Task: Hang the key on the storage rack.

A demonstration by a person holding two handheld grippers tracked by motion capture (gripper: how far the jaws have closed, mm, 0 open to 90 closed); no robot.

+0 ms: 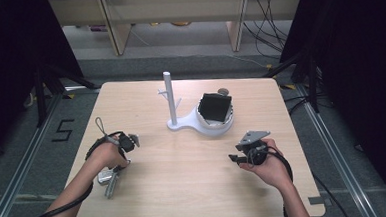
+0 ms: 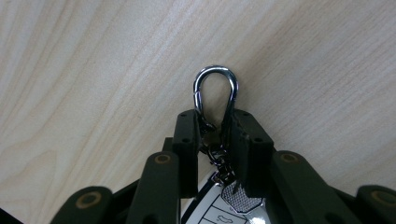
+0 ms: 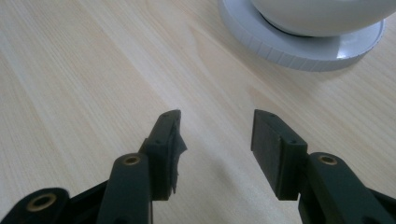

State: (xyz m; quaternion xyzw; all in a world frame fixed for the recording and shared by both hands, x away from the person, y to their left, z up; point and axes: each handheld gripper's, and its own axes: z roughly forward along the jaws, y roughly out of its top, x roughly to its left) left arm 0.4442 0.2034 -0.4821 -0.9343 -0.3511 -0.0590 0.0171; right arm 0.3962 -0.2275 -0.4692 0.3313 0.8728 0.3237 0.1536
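Note:
My left gripper (image 2: 215, 122) is shut on a silver carabiner clip (image 2: 215, 88) low over the table. The clip's loop sticks out past the jaws. A short chain runs back from it to a white and silver key fob (image 2: 224, 207) under the jaws. In the high view the fob (image 1: 104, 175) lies at the front left by the person's left hand. My right gripper (image 3: 215, 128) stands open just above the wood with nothing between its jaws. It sits at the front right (image 1: 237, 155), short of the white stand (image 1: 202, 125).
The white stand has a thin upright post (image 1: 170, 97) with small pegs and a round bowl part holding a black square object (image 1: 216, 107). Its ribbed base rim (image 3: 299, 53) lies ahead of the right gripper. Bare light wood tabletop (image 1: 184, 164) spreads between the hands.

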